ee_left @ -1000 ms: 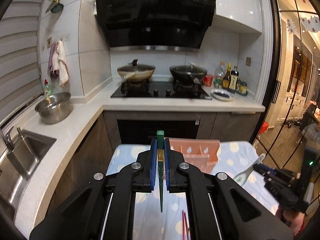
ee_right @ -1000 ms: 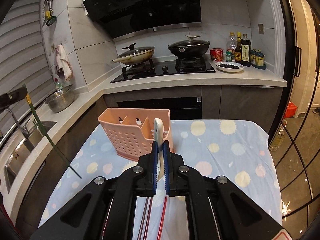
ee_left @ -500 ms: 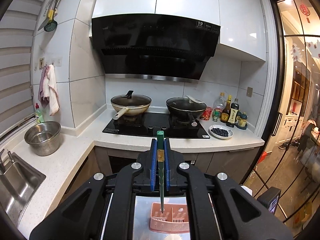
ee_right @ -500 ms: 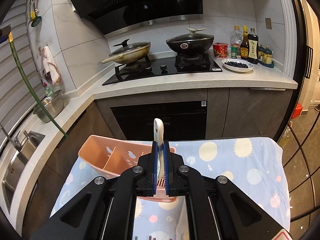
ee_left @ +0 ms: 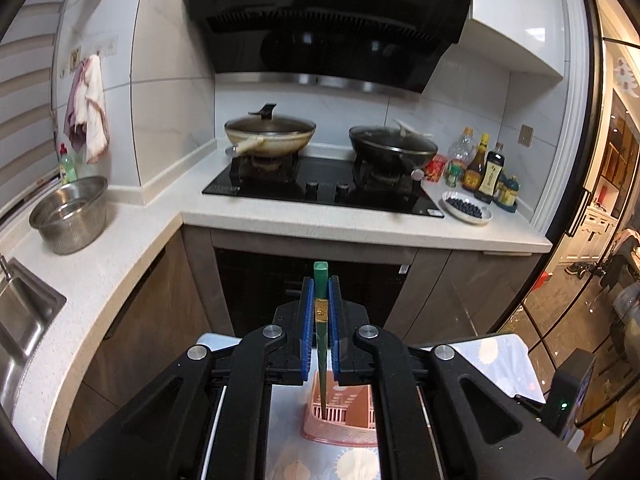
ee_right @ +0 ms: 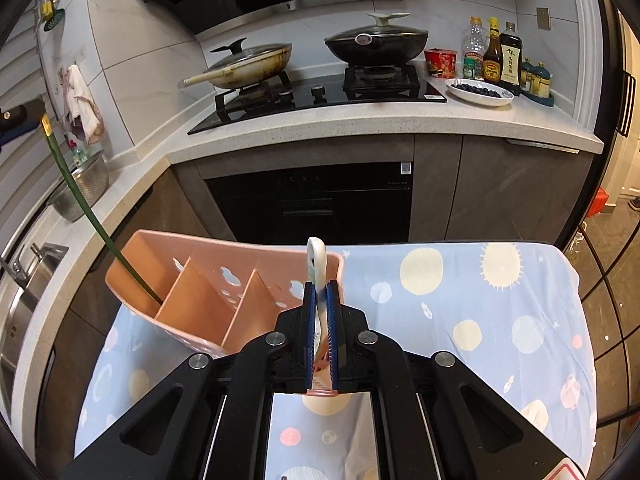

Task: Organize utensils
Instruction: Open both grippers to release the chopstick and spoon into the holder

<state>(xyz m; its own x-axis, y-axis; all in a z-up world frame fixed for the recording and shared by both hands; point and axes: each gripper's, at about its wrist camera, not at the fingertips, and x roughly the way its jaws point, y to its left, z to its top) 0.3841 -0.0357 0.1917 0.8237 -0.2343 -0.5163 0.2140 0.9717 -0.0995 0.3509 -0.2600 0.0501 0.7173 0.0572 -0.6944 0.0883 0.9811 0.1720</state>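
Note:
In the left wrist view my left gripper (ee_left: 321, 284) is shut on a green chopstick (ee_left: 321, 344) with a gold band. The chopstick hangs tip down into the pink utensil caddy (ee_left: 344, 436). The right wrist view shows that chopstick (ee_right: 80, 200) slanting into the leftmost of three compartments of the caddy (ee_right: 200, 240). My right gripper (ee_right: 320, 286) is shut on the handle of a white spoon (ee_right: 316, 256) at the caddy's right end. The spoon's bowl is hidden behind the fingers.
The caddy stands on a table with a blue spotted cloth (ee_right: 460, 300). Beyond it runs a white counter (ee_right: 360, 120) with a hob, two lidded pans, bottles and a plate. A steel colander (ee_left: 70, 216) and a sink (ee_left: 24, 312) lie to the left.
Both grippers have moved forward over the caddy. The green chopstick's tip has gone from beside the table into the left compartment. The spoon has come up to the caddy's right end.

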